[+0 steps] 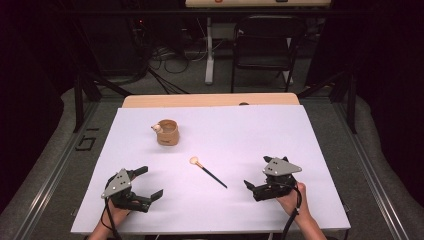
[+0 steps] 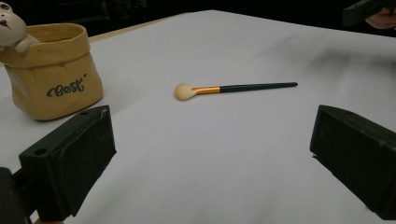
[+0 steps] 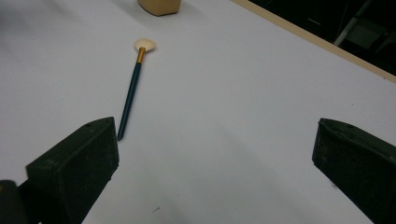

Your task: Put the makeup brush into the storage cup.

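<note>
**Brush lies free between two open grippers**

High view: the brush [image 1: 208, 172] lies flat on the white sheet [image 1: 250, 135], its pale head toward the pot [image 1: 167, 132] and its dark handle running away from the pot toward the near edge. The pot stands upright beyond the brush, well apart from it, with a small pale figure [image 1: 157, 128] on its rim. The left gripper [image 1: 148, 182] sits to the left of the brush and nearer the person, jaws spread wide with nothing between them. The right gripper [image 1: 256, 175] sits to the right of the brush, near the handle tip but not touching it, jaws also parted and empty. A hand holds each gripper from below.

Left gripper view: both black jaws stand far apart at the bottom corners, holding nothing. The brush [image 2: 233, 88] lies crosswise beyond them, head on the side of the pot [image 2: 53, 72]. The pot is a yellow bag shape lettered "Best", just beyond the left jaw. The right gripper [image 2: 366, 10] shows past the handle end, with part of a hand.

Right gripper view: the jaws are wide open and empty. The brush [image 3: 132, 88] lies ahead, handle tip close beside the left jaw, head pointing toward the pot [image 3: 159, 6] at the top edge.
</note>
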`<state>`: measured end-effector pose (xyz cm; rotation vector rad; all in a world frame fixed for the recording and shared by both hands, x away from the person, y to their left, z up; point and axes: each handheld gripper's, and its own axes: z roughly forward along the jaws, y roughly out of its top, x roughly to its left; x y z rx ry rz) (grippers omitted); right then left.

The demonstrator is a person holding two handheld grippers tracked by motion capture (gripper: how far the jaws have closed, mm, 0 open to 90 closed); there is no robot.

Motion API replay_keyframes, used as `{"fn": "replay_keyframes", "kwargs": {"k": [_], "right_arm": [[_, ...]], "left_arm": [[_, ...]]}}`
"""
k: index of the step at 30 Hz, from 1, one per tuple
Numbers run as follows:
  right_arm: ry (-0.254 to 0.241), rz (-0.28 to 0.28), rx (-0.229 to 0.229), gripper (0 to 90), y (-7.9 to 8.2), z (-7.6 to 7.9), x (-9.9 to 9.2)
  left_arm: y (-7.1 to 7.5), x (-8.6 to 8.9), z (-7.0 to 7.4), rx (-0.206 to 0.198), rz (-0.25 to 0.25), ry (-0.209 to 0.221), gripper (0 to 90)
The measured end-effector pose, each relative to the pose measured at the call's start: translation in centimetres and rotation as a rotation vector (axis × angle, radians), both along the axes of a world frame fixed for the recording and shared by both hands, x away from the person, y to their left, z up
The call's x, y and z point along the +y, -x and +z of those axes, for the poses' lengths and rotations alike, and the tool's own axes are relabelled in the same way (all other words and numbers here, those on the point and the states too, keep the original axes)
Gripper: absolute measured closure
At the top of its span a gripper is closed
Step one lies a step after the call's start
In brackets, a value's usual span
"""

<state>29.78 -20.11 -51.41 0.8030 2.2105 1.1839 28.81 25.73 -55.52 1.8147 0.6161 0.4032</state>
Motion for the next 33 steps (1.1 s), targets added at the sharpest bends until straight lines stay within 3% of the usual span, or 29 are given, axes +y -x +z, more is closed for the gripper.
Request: {"fn": "replay_keyframes", "kwargs": {"k": [13,33], "right_arm": [[0.019,0.005,0.093,0.0,-1.8,0.4,1.9],[0.037,0.059,0.14,0.0,-3.8,1.5,5.7]], "left_arm": [[-0.1,-0.2,0.1,0.004,-0.029,-0.001,0.0],[-0.2,-0.2,0.1,-0.002,-0.027,-0.002,0.1]]}}
